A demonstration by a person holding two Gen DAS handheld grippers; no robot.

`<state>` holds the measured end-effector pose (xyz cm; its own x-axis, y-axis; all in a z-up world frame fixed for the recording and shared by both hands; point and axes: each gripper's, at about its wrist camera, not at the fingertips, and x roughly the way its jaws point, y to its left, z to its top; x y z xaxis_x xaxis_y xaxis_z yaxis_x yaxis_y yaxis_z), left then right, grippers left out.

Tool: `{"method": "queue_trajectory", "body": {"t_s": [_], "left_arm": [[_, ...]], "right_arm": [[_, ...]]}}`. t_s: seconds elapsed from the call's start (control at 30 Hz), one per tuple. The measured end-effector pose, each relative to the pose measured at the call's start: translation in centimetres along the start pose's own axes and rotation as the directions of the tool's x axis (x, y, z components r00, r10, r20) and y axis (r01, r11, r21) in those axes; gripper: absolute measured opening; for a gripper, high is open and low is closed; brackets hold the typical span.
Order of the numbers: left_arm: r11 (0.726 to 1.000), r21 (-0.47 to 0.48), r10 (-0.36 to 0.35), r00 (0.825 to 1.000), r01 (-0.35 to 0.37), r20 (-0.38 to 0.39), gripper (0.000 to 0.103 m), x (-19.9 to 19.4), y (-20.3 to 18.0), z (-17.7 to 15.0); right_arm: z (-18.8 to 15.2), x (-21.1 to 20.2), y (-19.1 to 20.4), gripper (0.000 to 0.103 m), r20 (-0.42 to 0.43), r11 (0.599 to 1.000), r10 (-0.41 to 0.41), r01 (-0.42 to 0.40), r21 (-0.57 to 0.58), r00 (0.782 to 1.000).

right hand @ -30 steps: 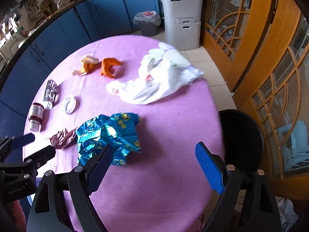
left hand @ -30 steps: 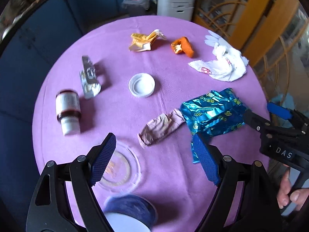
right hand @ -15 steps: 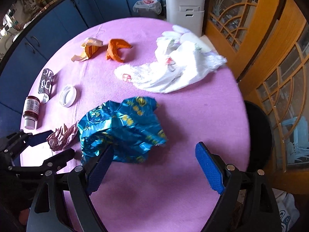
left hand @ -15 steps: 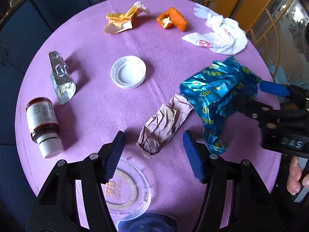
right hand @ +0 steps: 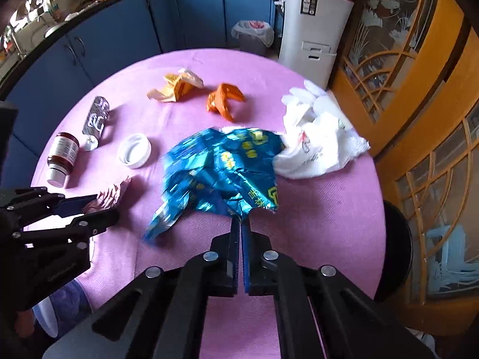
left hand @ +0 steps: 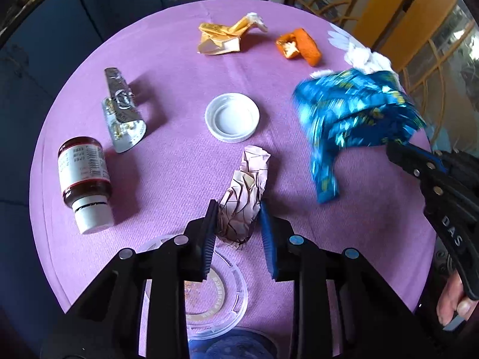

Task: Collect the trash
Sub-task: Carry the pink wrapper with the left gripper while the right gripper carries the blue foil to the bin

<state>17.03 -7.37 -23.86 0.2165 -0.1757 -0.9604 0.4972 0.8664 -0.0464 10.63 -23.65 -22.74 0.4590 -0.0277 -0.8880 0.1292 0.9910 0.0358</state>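
A crumpled pinkish paper wrapper point(left hand: 254, 164) lies on the purple table point(left hand: 167, 179). My left gripper point(left hand: 238, 209) points down over its near end, jaws closing, and both blue pads touch the paper's sides. The right wrist view shows that wrapper point(right hand: 112, 193) between the left gripper's fingers point(right hand: 86, 206). My right gripper point(right hand: 241, 224) is shut on the near edge of a shiny blue foil bag point(right hand: 221, 170), which hangs lifted and blurred. In the left wrist view the bag point(left hand: 353, 113) dangles from the right gripper point(left hand: 398, 149).
On the cloth lie a white jar lid point(left hand: 232, 117), a brown bottle point(left hand: 83, 179), a blister pack point(left hand: 122, 110), a yellow wrapper point(left hand: 221, 37), an orange wrapper point(left hand: 299, 46), a white plastic bag point(right hand: 317, 146) and a clear lid point(left hand: 215, 296). A lined bin point(right hand: 253, 34) stands on the floor.
My left gripper came down over the pinkish wrapper and its jaws narrowed onto it. My right gripper snapped shut on the blue bag and raised it off the cloth.
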Motion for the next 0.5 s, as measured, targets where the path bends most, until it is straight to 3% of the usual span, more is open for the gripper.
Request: {"method": "queue_trajectory", "body": {"t_s": [0.23,0.5], "left_arm": [[0.998,-0.052,0.041,0.997,-0.039,0.057,0.028,-2.4,-0.6,-0.1],[0.999,-0.026,0.028,0.994,-0.026,0.109,0.028,-4.8,-3.2,0.7]], "right_arm": [[-0.1,-2.0,-0.8,0.001,0.045,1.0,0.004,-0.004,0.01,0.999],[-0.3,-4.8,-2.1,0.001,0.104,0.999,-0.005,0.002,0.032,0.995]]}}
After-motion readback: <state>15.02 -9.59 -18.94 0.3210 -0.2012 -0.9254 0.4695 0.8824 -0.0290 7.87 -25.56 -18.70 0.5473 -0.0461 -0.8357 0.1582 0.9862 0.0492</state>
